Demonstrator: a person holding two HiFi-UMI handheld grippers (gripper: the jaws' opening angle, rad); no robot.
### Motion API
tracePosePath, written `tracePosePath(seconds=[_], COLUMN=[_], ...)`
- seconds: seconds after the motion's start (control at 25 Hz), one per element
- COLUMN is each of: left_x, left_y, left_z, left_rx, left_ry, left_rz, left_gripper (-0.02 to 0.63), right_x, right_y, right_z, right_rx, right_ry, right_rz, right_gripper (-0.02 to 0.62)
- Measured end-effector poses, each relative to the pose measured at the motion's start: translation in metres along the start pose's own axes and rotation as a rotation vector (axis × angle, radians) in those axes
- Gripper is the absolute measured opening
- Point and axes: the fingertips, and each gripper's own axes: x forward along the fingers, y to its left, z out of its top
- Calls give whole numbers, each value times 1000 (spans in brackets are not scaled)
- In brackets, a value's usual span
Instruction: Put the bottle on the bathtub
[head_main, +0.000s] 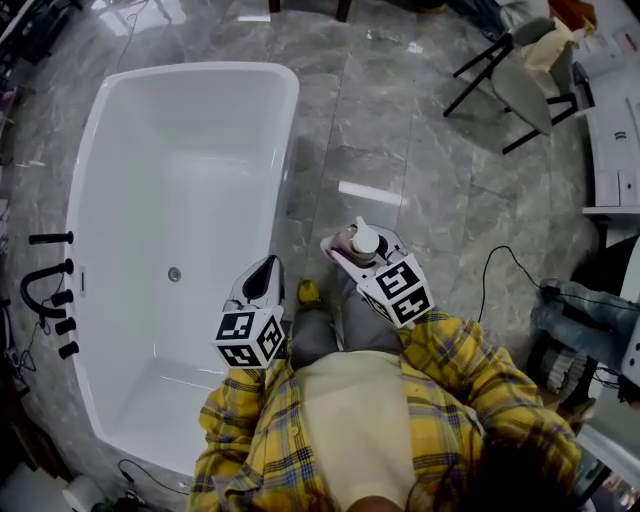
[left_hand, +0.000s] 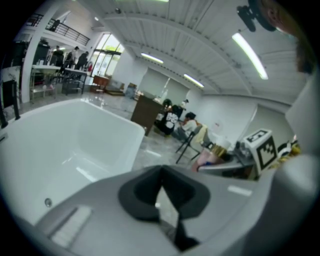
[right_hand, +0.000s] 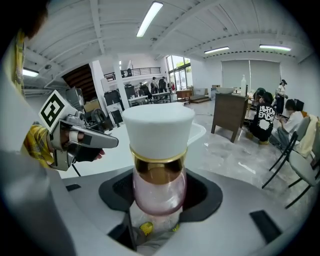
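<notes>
- The marble floor (head_main: 420, 140), filling the right half of the head view, is hard, and a bottle dropped there would probably crack.
- The white bathtub (head_main: 289, 130), at left, offers only a narrow curved rim, so a bottle set off-centre could slide off.
- The right gripper (head_main: 352, 252), lower centre, has its fingers grasping the pink bottle (right_hand: 159, 172) below its gold collar, over the floor. A top-heavy cap may tip it.
- The left gripper (head_main: 262, 284), beside the rim, has its fingers pressed together, empty. It might block the placement.

The right tool (right_hand: 158, 207) holds a pink, white-capped bottle (right_hand: 158, 165) upright, jaws closed on its rounded body.
</notes>
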Motion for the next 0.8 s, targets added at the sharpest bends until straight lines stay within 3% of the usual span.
tracePosePath(seconds=[0.32,0.8], left_x=[46,148], left_y=[-7,-11], left_z=[-1,-10], left_rx=[4,2], left_ry=[44,100], left_rz=[20,48], left_gripper=[9,9], right_x=[29,99], right_y=[-45,-116], right_z=[-13,-67], right_rx=[19,7], right_ry=[31,135], right_rz=[20,75], right_gripper=[225,225])
